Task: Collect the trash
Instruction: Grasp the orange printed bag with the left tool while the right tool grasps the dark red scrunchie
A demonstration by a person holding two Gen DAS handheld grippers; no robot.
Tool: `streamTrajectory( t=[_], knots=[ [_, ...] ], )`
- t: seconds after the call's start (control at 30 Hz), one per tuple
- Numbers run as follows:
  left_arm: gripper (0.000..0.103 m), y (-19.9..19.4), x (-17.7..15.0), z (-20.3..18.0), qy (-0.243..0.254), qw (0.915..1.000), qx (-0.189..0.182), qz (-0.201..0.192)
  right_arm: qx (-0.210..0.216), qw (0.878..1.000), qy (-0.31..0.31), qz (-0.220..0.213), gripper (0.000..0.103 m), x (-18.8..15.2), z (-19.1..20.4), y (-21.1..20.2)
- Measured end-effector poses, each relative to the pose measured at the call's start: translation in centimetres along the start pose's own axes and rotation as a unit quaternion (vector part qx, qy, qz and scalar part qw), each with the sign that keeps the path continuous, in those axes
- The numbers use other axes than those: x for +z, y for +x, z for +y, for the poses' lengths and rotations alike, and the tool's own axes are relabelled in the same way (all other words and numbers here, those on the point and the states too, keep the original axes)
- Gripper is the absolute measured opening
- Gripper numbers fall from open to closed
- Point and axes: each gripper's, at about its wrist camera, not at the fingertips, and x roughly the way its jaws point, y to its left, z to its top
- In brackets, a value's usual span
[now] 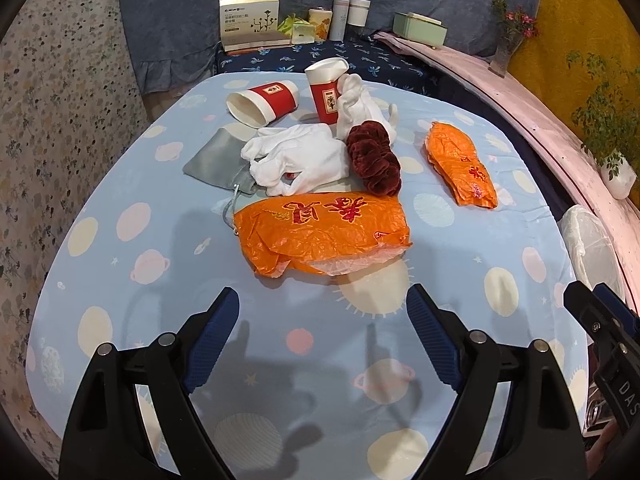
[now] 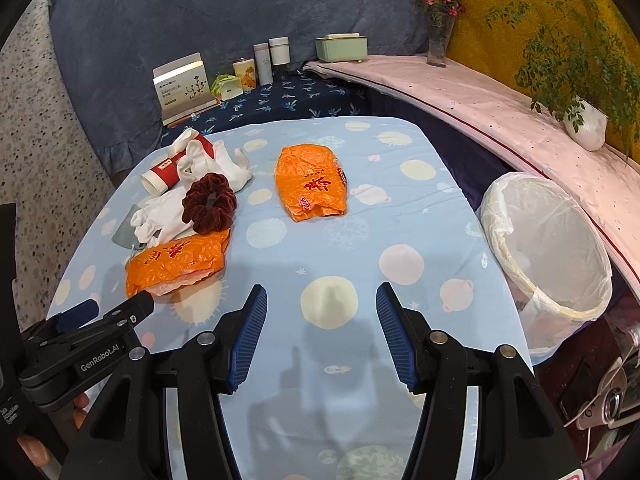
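A large crumpled orange plastic bag (image 1: 320, 232) lies on the blue table just ahead of my open, empty left gripper (image 1: 322, 308). It also shows in the right wrist view (image 2: 176, 260). A second orange bag (image 1: 460, 166) (image 2: 310, 182) lies farther right. Two red-and-white paper cups (image 1: 264, 100) (image 1: 326, 88) sit at the far side, one on its side. My right gripper (image 2: 322, 308) is open and empty over bare tablecloth. A bin lined with a white bag (image 2: 548, 248) stands off the table's right edge.
White gloves (image 1: 296, 160), a dark red scrunchie (image 1: 374, 156) and a grey pouch (image 1: 218, 160) lie between the cups and the big bag. Boxes and jars (image 1: 256, 20) stand on a dark cloth behind. A pink ledge (image 2: 500, 104) with plants runs along the right.
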Motion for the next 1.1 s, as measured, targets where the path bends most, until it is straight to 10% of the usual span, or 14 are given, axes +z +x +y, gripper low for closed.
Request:
streamTrajectory(
  t=[0.9,1.1],
  knots=[
    [0.09,7.3,4.0,3.3,-0.093,0.9926,-0.053,0.058,0.034,0.999,-0.02,0.012,0.056,4.6,5.0,7.2],
    [0.063,8.3,4.0,2.5,-0.065,0.9948,-0.054,0.057,0.04,0.999,-0.021,0.015,0.056,5.9,5.7,8.8]
  ],
)
